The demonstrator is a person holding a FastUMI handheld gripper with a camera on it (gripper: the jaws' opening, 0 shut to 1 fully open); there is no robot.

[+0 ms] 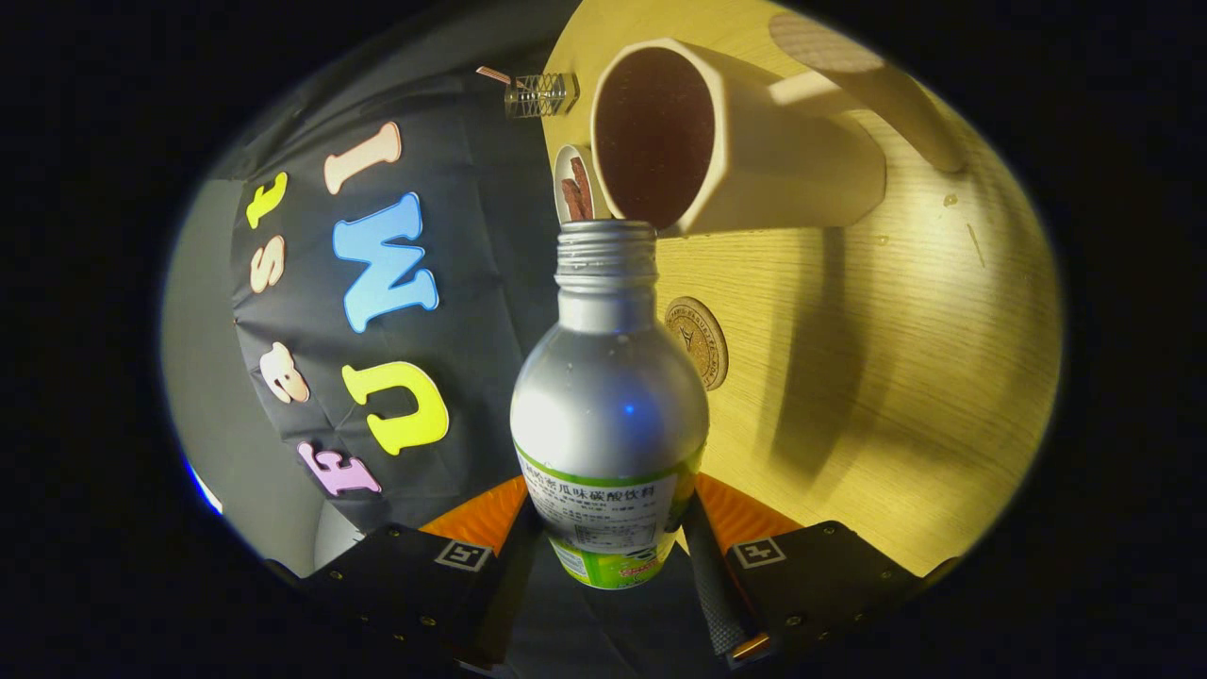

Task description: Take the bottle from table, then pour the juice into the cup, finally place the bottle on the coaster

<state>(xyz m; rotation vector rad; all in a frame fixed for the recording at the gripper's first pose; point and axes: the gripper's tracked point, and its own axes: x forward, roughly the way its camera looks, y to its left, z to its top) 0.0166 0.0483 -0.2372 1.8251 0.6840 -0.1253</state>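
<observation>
Bottle [608, 415] clamped between tongs [611, 538]

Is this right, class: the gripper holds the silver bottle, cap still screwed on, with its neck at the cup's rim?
Not quite. The gripper view shows the gripper holding the silver bottle with its neck at the cup rim, but the cap is off.

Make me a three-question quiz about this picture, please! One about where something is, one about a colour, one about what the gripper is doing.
1. Where is the coaster?
A. on the wooden table, just behind the bottle
B. on top of the cup
C. between the fingers

2. What colour is the bottle's upper body?
A. red
B. silver
C. black

3. What is the gripper doing?
A. hanging open
B. shut on the cup
C. shut on the bottle

Answers: 1 A, it lies flat on the wood. 2 B, shiny metal above a green label. 3 C, both fingers press its sides, its open mouth tipped at the cup.
</observation>
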